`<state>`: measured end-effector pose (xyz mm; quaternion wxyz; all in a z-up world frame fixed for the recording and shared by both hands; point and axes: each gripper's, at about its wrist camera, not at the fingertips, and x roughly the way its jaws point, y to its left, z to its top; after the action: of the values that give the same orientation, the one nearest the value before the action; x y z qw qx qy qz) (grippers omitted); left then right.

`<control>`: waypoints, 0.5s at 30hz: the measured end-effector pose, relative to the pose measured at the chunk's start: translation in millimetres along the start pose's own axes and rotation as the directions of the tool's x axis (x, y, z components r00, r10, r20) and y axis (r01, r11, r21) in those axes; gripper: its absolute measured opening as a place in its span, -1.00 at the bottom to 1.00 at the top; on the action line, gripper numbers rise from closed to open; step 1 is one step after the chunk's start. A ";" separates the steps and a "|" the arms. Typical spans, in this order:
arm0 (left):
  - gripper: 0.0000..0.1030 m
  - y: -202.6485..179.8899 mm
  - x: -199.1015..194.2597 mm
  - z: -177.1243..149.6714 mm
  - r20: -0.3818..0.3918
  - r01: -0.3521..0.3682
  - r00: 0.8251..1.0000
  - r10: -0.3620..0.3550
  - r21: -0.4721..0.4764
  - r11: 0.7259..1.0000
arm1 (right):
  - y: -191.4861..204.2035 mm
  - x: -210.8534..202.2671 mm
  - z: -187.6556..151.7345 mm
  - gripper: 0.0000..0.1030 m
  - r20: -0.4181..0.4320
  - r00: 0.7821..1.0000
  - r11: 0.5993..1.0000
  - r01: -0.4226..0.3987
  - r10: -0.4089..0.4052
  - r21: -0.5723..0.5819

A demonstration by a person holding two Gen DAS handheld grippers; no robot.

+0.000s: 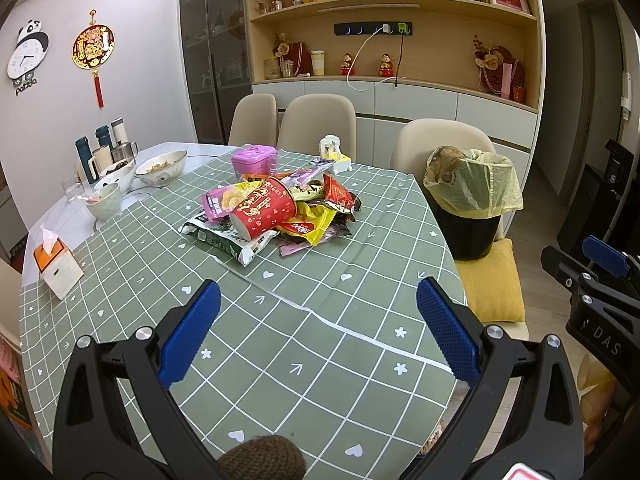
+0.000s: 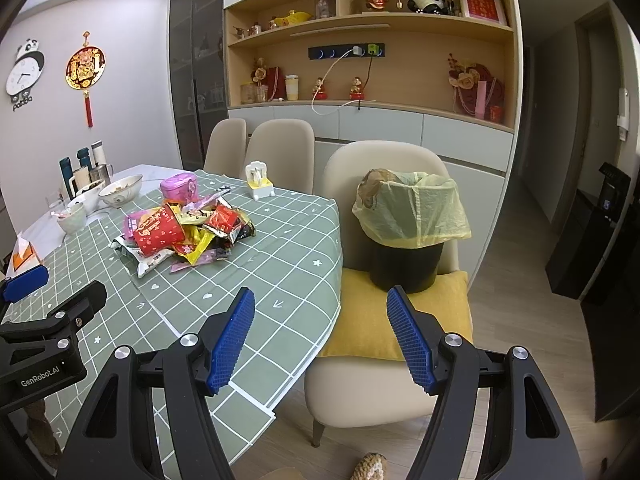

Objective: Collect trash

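Observation:
A heap of snack wrappers point(image 1: 316, 204) point(image 2: 208, 232) lies in the middle of the green checked tablecloth point(image 1: 320, 340) point(image 2: 280, 248), with a red paper cup point(image 1: 264, 212) point(image 2: 158, 232) on its side on top. A black bin point(image 1: 472, 196) point(image 2: 408, 232) lined with a yellow bag stands on a yellow cushion point(image 1: 492, 284) point(image 2: 368, 320) on the chair right of the table. My left gripper point(image 1: 318, 328) hovers open over the near tablecloth, well short of the heap. Over the table edge and cushion my right gripper point(image 2: 320, 336) is open and empty.
Bowls point(image 1: 162, 166) point(image 2: 120, 190), flasks and cups stand at the table's far left. A tissue box point(image 1: 60, 264) point(image 2: 26, 258) sits at the left edge. A pink container point(image 1: 254, 160) point(image 2: 178, 186) and a white holder point(image 1: 334, 152) point(image 2: 258, 182) stand behind the heap. Beige chairs point(image 1: 316, 120) ring the table.

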<state>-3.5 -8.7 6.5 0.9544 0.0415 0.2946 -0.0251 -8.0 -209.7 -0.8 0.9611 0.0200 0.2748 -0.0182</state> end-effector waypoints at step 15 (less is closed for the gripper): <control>0.82 20.0 59.2 16.7 -0.054 -0.020 0.998 0.019 -0.019 1.000 | -5.2 32.8 13.3 0.26 -0.037 0.999 1.000 -0.003 0.002 -0.027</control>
<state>56.1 8.2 -11.8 0.9466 0.0360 0.3201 -0.0117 26.6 -216.4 -7.0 0.9561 0.0080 0.2927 -0.0128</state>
